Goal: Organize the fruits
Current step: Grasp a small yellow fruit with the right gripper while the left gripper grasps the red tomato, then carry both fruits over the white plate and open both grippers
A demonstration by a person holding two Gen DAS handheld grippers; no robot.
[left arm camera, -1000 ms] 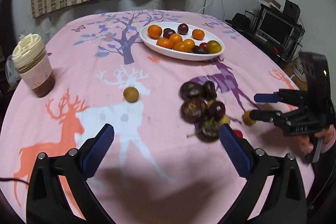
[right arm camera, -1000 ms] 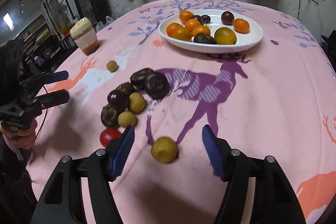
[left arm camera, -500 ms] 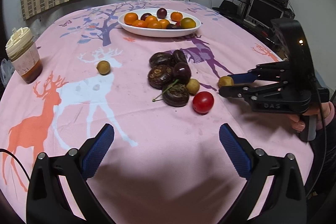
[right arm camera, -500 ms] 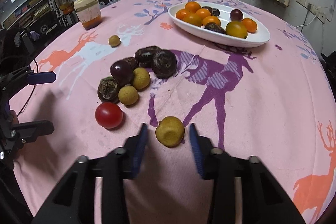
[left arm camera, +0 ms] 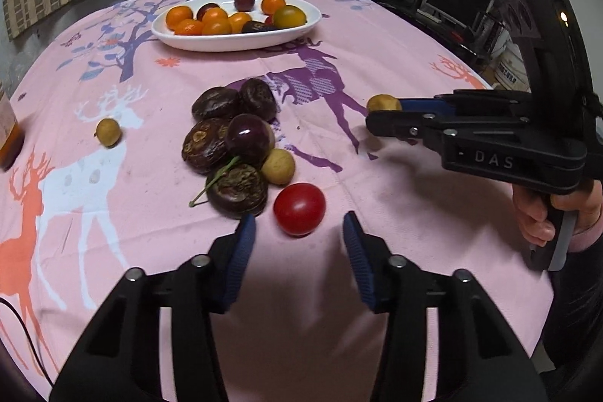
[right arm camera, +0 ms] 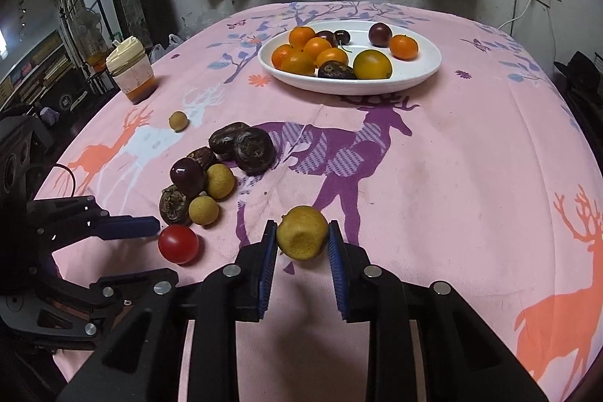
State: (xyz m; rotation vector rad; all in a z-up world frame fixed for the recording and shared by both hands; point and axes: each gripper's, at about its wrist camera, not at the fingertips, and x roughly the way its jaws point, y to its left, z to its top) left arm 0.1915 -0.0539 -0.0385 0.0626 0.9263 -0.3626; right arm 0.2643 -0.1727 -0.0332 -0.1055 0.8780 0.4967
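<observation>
My right gripper is shut on a yellow-brown round fruit and holds it just above the pink cloth; the fruit also shows in the left wrist view. My left gripper is open, its fingers either side of and just short of a red tomato, which also shows in the right wrist view. A pile of dark wrinkled fruits, a plum and small yellow fruits lies behind the tomato. A white oval plate at the back holds several oranges and dark fruits.
A lone small yellow fruit lies left of the pile. A lidded jar with orange contents stands at the table's left edge. A monitor and boxes stand off the table to the right in the left wrist view.
My right gripper has closed on the yellow-brown fruit and lifted it slightly. My left gripper has moved forward to the red tomato and its jaws have narrowed.
</observation>
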